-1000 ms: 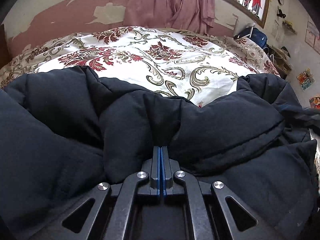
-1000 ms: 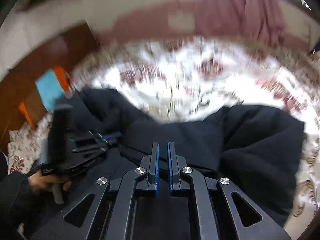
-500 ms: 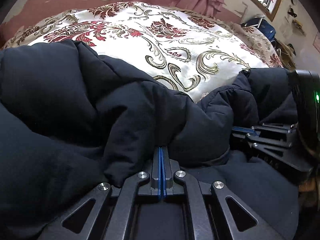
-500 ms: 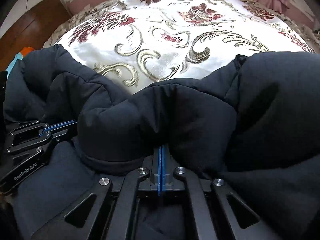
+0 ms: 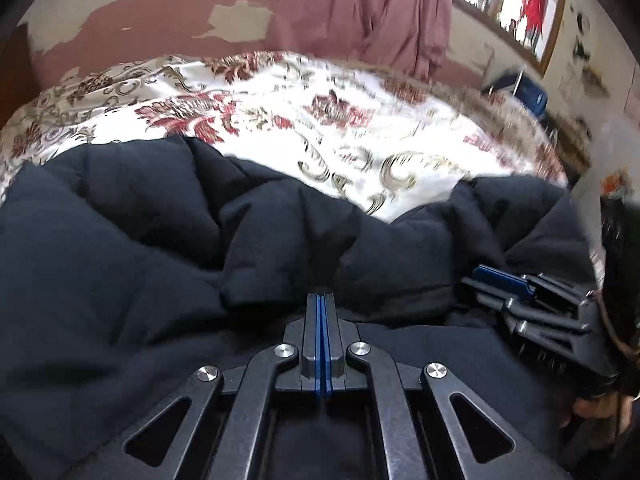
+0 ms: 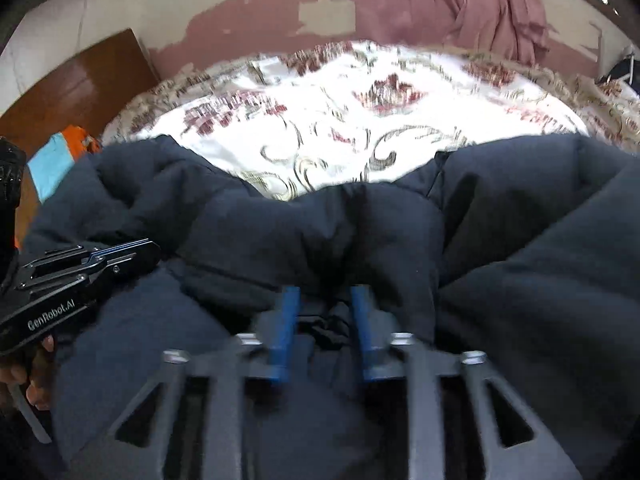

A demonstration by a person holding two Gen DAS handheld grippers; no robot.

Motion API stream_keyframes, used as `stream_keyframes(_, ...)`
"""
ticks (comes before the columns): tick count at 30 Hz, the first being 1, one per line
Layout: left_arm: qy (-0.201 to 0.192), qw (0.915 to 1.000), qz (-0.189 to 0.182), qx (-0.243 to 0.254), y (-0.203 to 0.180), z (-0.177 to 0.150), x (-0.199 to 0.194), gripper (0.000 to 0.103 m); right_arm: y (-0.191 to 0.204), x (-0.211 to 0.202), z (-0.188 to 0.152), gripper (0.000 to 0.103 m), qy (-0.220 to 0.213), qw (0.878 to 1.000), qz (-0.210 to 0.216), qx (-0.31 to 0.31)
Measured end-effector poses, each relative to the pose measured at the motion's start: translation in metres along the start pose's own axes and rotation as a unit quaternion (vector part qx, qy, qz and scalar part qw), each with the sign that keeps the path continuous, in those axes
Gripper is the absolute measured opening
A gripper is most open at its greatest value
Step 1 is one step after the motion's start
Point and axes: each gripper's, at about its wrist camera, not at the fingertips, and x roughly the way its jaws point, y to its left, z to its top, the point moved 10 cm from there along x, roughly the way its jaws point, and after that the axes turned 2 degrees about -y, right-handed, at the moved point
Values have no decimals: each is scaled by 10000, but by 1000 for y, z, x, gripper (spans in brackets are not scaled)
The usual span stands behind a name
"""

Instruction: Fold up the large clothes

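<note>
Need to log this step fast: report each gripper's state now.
Left gripper: shut; jacket fabric at its tips, grip not certain.
Right gripper: opening, fingers apart, jacket fabric loose between them.

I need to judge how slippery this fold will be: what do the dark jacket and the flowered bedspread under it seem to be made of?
Dark jacket: looks like matte woven synthetic shell over soft filling; it billows in thick, rounded puffs with quilted seams and no gloss. Flowered bedspread: probably a satin-like or brocade weave; its pale ground shines brightly around red and olive scrollwork, though motion blur hides the weave itself.
</note>
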Motion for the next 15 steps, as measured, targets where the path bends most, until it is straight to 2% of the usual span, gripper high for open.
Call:
stream_keyframes(1,-33,9999,-25,-100,1,1,-6,10,1,-9,2,42,-102,9999,8,-35)
stream_keyframes(5,-137,9994,98,-287,7,-1,-29,11,-4,-36,1,47,-246,9995,-160,-153)
stream_keyframes(8,-186,9993,174,-264,4,-3,-47,16,-6,-63,-1,59,-391,9987,-265,-197)
stream_keyframes(9,-196,9993,175,-251,2,-5,-55,25,-7,-73,-1,63,-448,9983,-297,-205)
stream_keyframes(11,-262,9993,133,-247,-1,-7,-68,52,-8,-94,0,70,-554,9978,-312,-159)
stream_keyframes(12,-403,9986,123,-310,-2,-6,-79,79,-8,-104,1,74,-599,9977,-306,-120)
stream_keyframes(13,-550,9977,132,-371,-1,-5,-87,88,-8,-111,0,78,-637,9975,-294,-90)
stream_keyframes(15,-892,9946,48,-534,-3,-4,-113,90,-7,-127,0,86,-719,9969,-301,-51)
